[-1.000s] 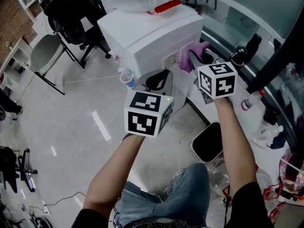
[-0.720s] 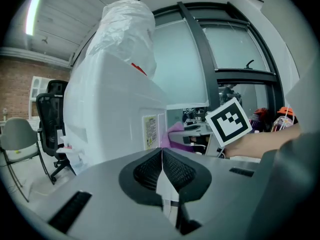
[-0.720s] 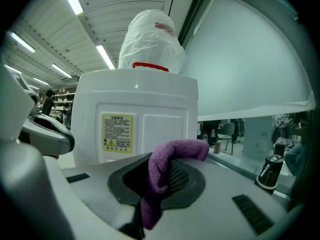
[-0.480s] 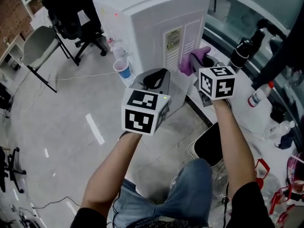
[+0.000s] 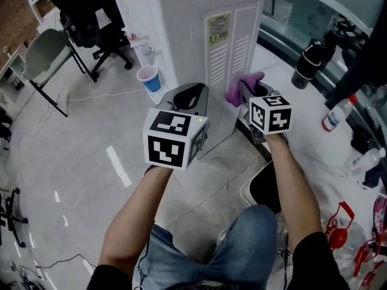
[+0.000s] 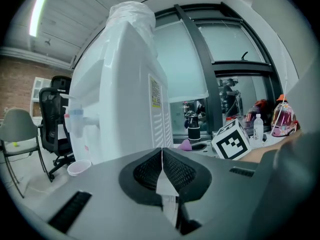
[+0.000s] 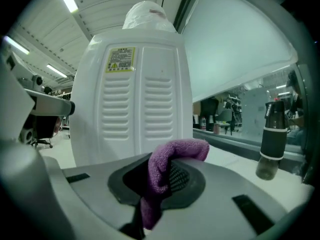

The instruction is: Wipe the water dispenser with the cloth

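Pinching the purple cloth [image 7: 169, 156], the right gripper [image 7: 161, 179] hangs near the water dispenser's [image 7: 145, 104] vented panel. Left gripper [image 6: 161, 170]: pressed together, empty, alongside. Step judged: approach, with wiping not yet begun; next, press the cloth onto the panel and stroke.

Left gripper [image 6: 161, 170]: grey moulded shell, black ribbed jaw pads. Its marker cube [image 5: 172, 140] is white with black squares and has a small green light on top. Right gripper [image 7: 164, 177]: same build, same cube [image 5: 270, 115]. Person wears black short sleeves [image 5: 115, 277] and blue jeans [image 5: 227, 252].
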